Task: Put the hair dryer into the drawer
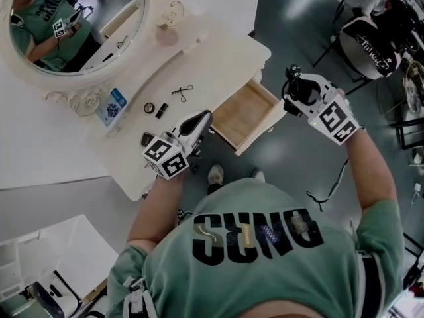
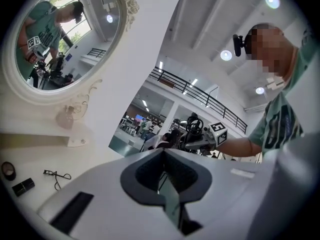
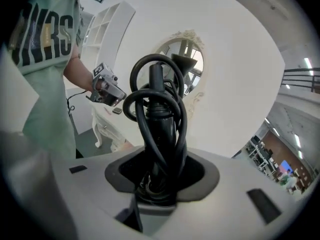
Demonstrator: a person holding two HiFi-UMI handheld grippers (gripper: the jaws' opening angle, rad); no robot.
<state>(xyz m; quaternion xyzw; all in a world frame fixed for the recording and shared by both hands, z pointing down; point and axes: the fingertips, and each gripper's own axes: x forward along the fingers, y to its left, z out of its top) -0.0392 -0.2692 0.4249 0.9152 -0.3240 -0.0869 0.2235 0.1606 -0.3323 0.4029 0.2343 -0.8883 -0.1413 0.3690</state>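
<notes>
While the right gripper [image 1: 299, 101] holds its fingers clamped on the black hair dryer [image 1: 295, 83], cord [image 3: 167, 109] looped round the handle, in the air just right of the open drawer [image 1: 242, 111], the left gripper [image 1: 199, 121], fingers closed on nothing, hovers at the table's [image 1: 218, 58] front edge beside that drawer. Farther back an eyelash curler [image 1: 183, 91] lies below the oval mirror [image 1: 76, 28].

It was a large open hall with a bedroom corner staged inside: a cream dressing table [image 1: 225, 55] with an open drawer [image 1: 246, 114] and an oval mirror [image 1: 79, 25] stood on polished grey floor [image 1: 291, 18], beneath a railed mezzanine [image 2: 200, 95], round ceiling lights [image 2: 226, 55] and distant desks [image 3: 274, 165].
</notes>
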